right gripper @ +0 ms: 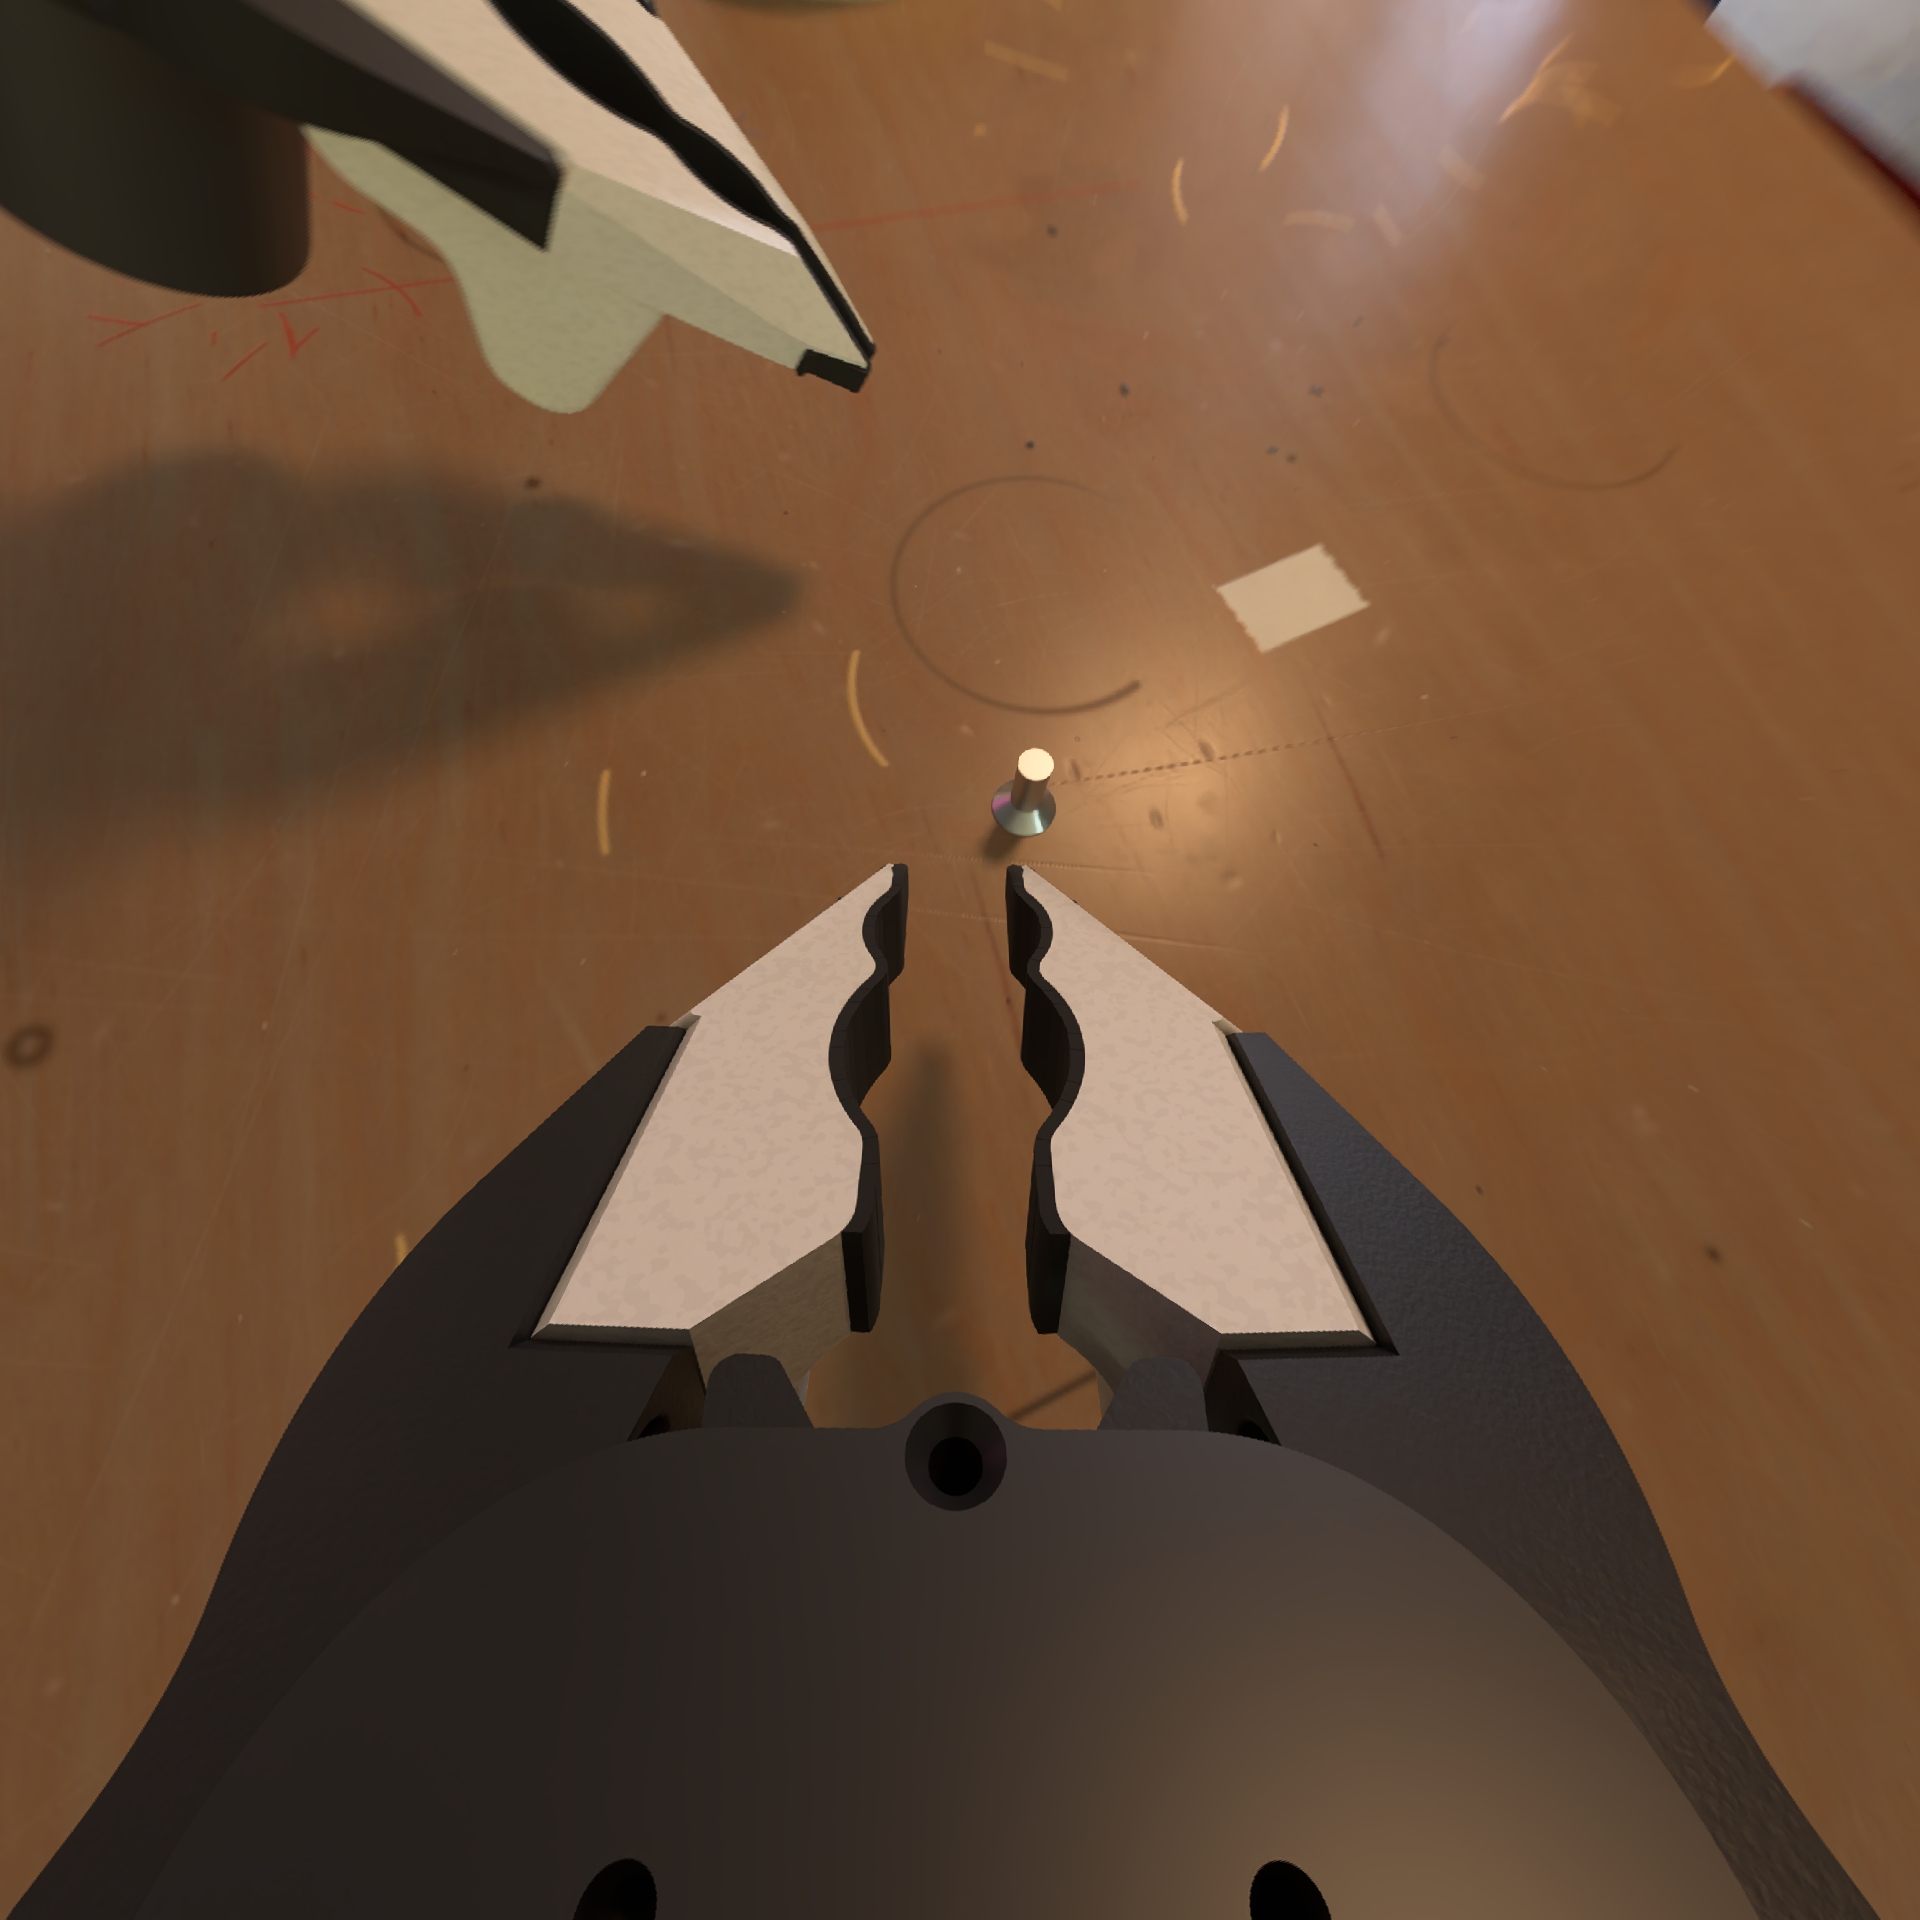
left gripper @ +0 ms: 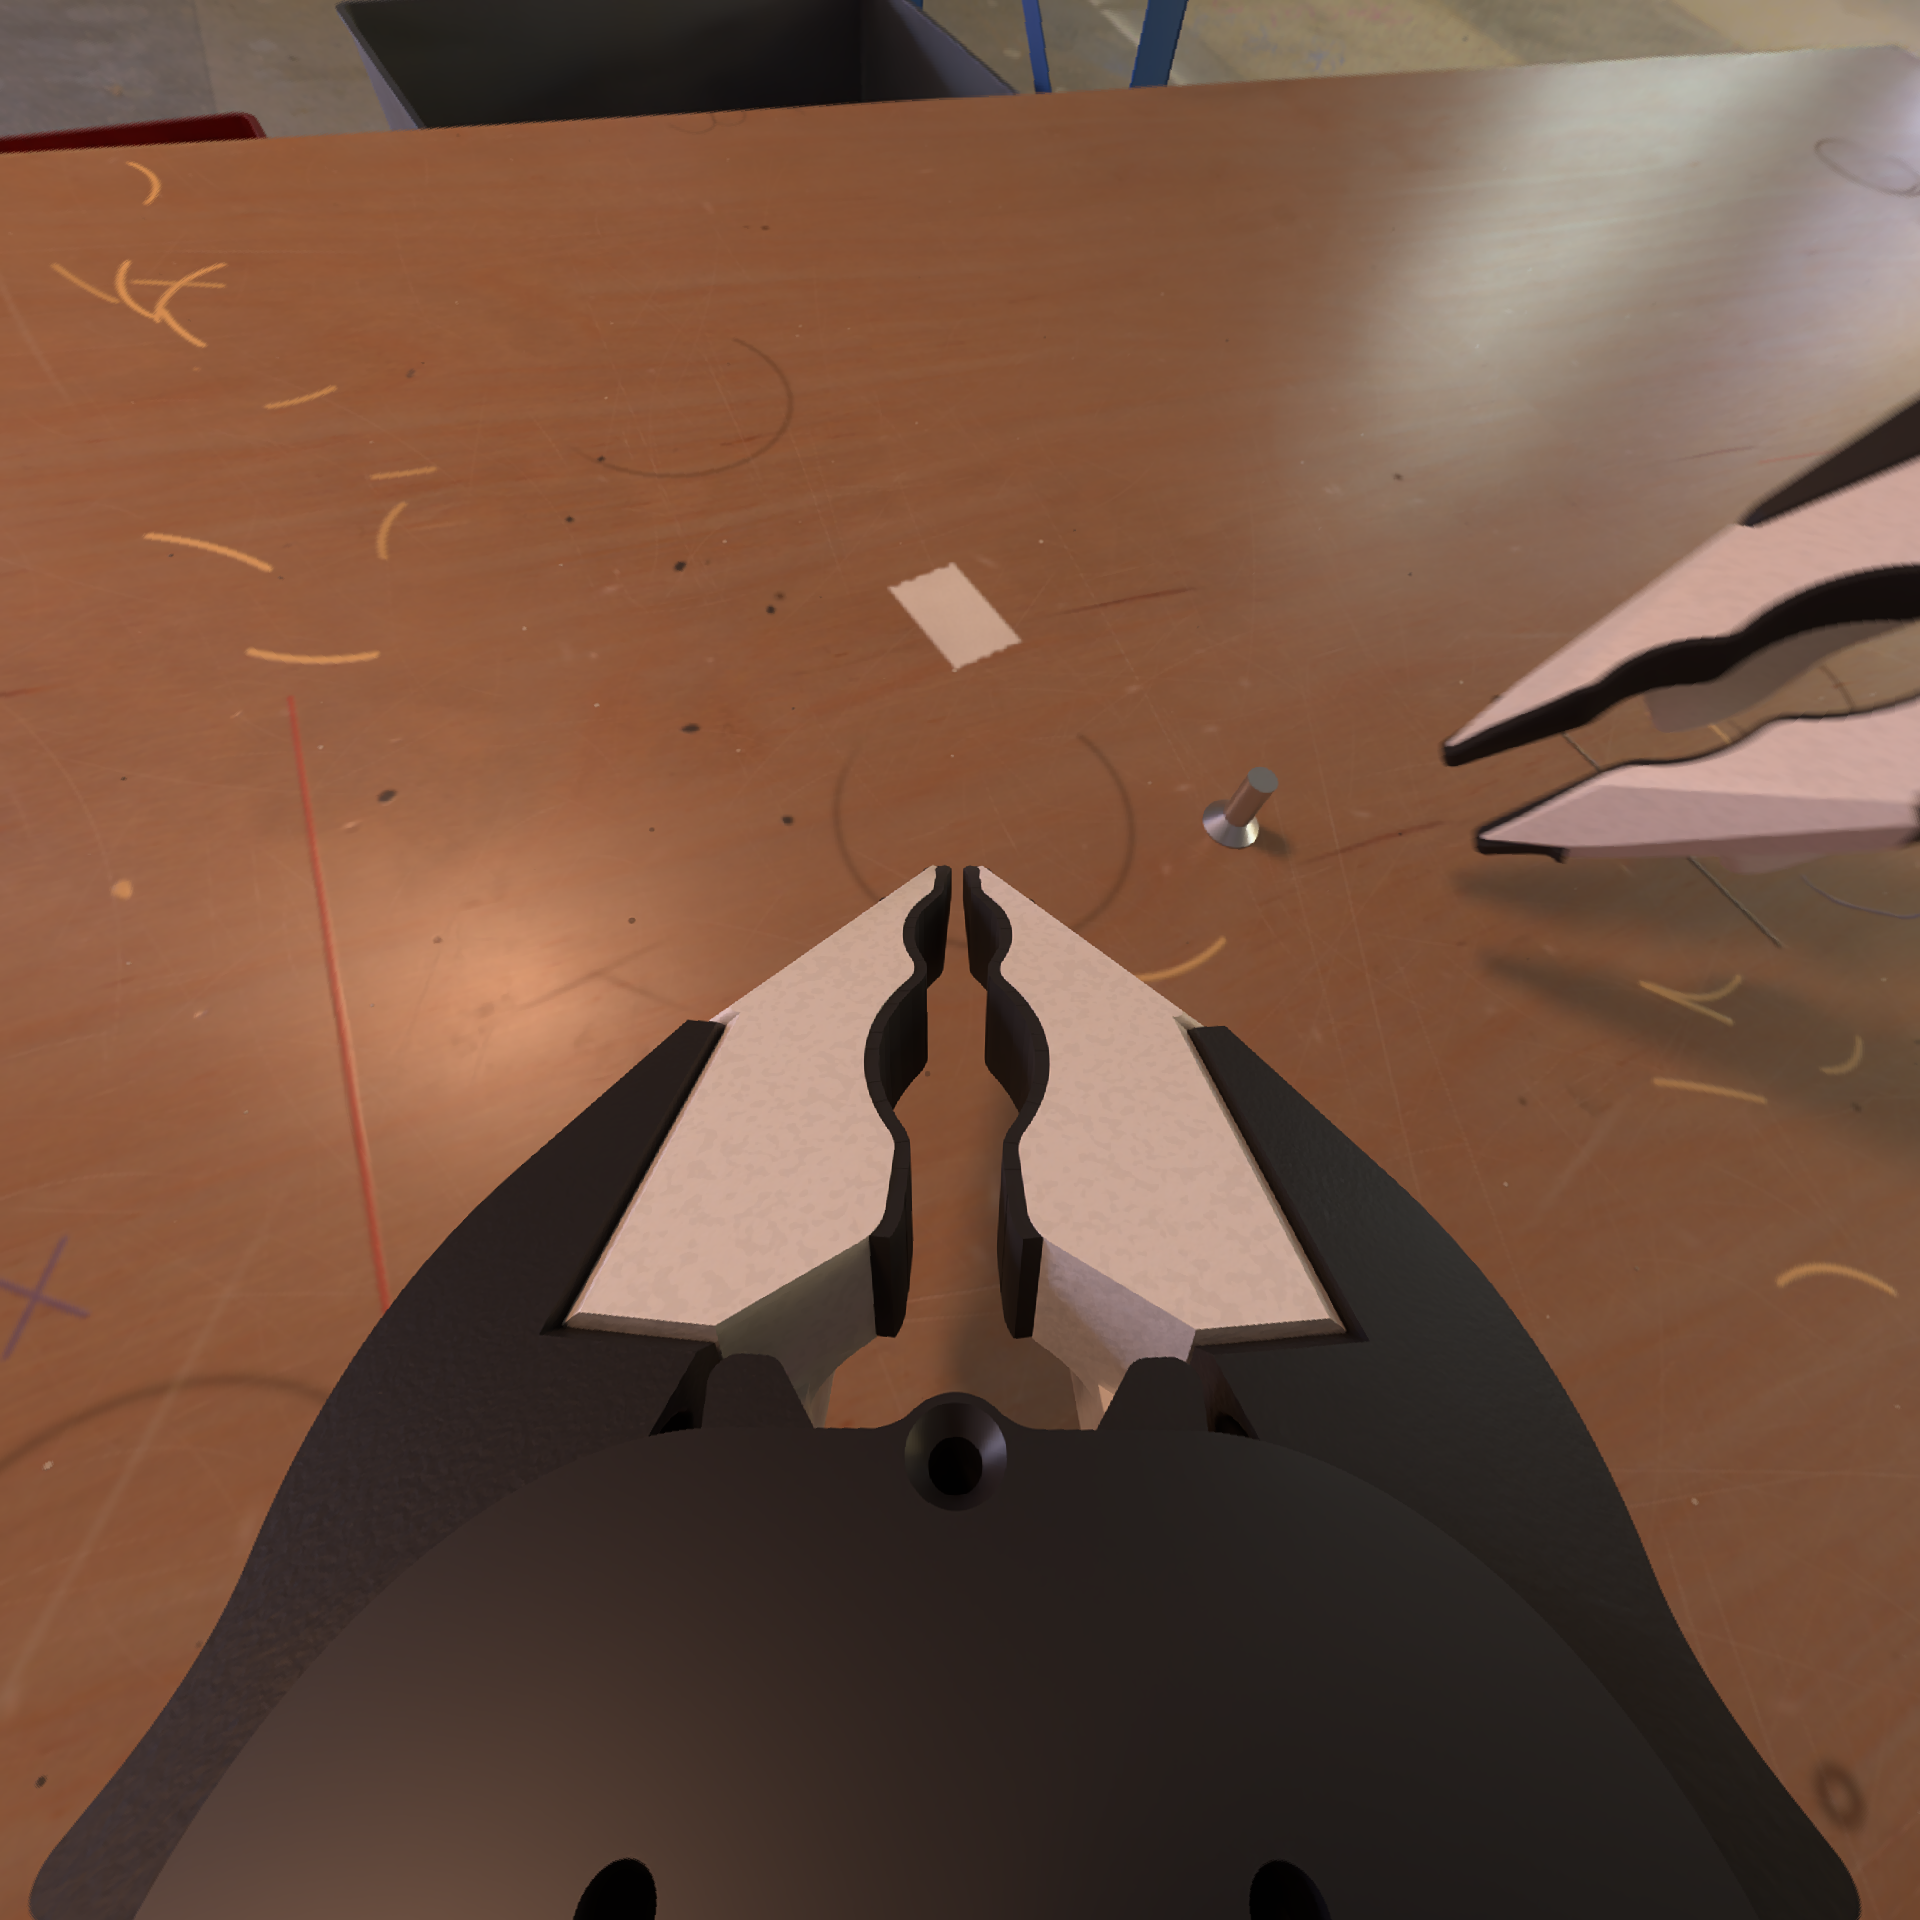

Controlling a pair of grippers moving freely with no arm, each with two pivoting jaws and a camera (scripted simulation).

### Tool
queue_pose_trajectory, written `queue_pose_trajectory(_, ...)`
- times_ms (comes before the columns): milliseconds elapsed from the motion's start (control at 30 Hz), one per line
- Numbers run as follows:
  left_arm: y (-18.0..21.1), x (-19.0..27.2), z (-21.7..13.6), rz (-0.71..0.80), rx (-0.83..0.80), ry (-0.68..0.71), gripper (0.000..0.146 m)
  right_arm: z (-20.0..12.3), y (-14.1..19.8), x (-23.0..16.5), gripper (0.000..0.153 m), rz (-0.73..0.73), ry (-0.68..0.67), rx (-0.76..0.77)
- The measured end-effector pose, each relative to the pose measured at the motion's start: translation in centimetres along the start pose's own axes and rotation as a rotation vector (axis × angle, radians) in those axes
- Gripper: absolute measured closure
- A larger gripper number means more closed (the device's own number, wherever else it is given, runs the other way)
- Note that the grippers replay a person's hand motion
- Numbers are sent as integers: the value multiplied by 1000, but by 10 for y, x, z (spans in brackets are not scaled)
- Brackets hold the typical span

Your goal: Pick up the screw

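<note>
A small silver screw (left gripper: 1238, 810) stands on its flat head on the brown table, shaft up. It also shows in the right wrist view (right gripper: 1027, 795). My right gripper (right gripper: 956, 871) is open and empty, its tips just short of the screw and slightly left of it. It also shows at the right edge of the left wrist view (left gripper: 1465, 795). My left gripper (left gripper: 956, 871) is shut and empty, with the screw ahead to its right. It shows at the top left of the right wrist view (right gripper: 836, 369).
A pale tape patch (left gripper: 954, 616) lies on the scratched wooden table (left gripper: 520, 727); it also shows in the right wrist view (right gripper: 1291, 596). A dark bin (left gripper: 644, 57) and a red thing (left gripper: 135, 127) stand beyond the far edge.
</note>
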State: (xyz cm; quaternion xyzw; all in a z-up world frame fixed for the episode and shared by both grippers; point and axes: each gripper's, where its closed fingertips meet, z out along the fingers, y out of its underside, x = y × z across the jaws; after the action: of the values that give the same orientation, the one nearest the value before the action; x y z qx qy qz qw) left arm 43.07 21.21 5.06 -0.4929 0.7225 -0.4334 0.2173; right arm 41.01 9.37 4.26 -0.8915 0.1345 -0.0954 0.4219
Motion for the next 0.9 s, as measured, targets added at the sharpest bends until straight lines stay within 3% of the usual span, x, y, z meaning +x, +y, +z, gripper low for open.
queue_pose_trajectory(367, 1, 2, -1, -8, -5, 17, 144, 48, -3, 15, 138, 73, -78, -163)
queue_pose_trajectory(567, 1, 5, 0, 5, -7, 20, 144, 49, 2, 18, 145, 82, -67, -201)
queue_pose_trajectory(733, -10, 21, -4, 26, 56, 105, 141, 16, -36, 18, 145, 203, -154, 86)
queue_pose_trajectory(900, -34, 80, -16, 145, 241, 344, 127, -43, -78, 12, 145, 553, -421, 480)
